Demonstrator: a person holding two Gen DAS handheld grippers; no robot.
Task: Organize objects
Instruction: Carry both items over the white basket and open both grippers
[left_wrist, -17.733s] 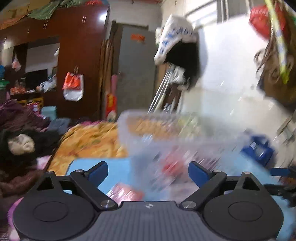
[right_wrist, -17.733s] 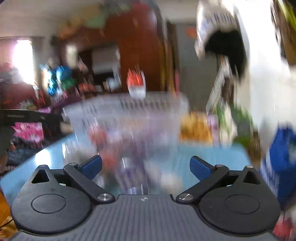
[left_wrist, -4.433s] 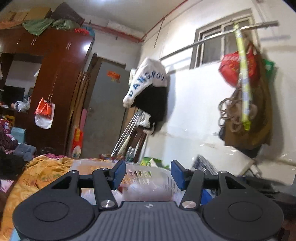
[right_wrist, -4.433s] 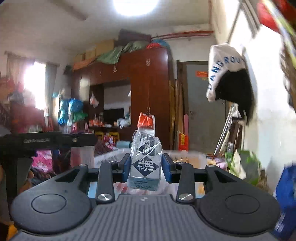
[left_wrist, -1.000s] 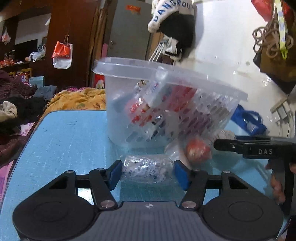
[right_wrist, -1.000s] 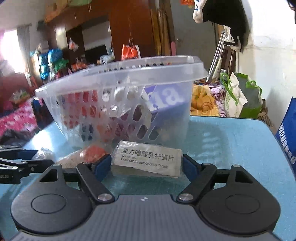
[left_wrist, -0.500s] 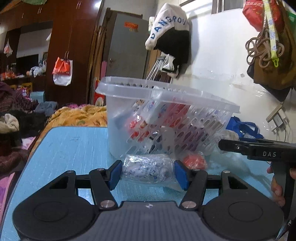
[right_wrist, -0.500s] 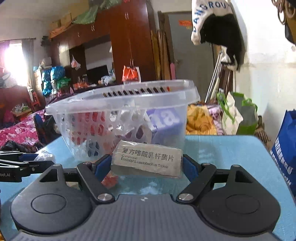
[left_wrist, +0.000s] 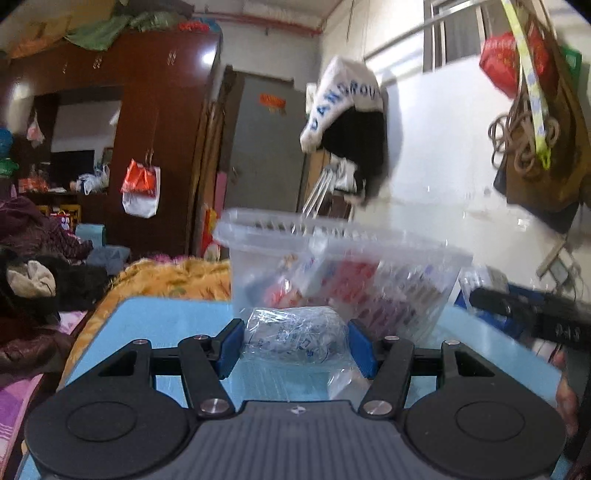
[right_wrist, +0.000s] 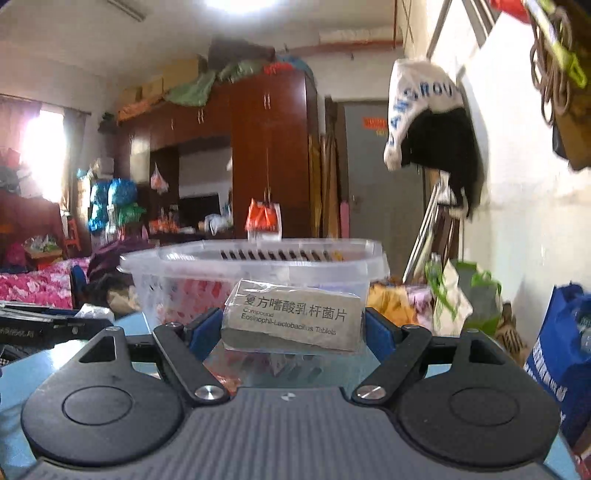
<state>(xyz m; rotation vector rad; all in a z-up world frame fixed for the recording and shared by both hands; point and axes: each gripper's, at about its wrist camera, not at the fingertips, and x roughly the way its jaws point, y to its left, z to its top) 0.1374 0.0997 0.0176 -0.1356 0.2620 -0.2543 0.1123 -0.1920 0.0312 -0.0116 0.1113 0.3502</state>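
A clear plastic basket (left_wrist: 369, 266) with slotted walls stands on the blue table (left_wrist: 155, 321), holding several red and white packets. My left gripper (left_wrist: 295, 345) is shut on a crinkled clear plastic packet (left_wrist: 295, 339), held above the table just in front of the basket. In the right wrist view the same basket (right_wrist: 255, 273) sits straight ahead. My right gripper (right_wrist: 293, 330) is shut on a grey tablet box (right_wrist: 295, 321) with printed lettering, held level with the basket's wall.
The right gripper's black body (left_wrist: 532, 314) and a hand reach in at the right of the left wrist view. A blue bag (right_wrist: 561, 362) stands at the table's right edge. A bed with orange bedding (left_wrist: 162, 280), a dark wardrobe and a white wall surround the table.
Both grippers have risen and tipped upward with their loads still held. The basket now sits lower in each view, and the red item on the table has dropped out of sight.
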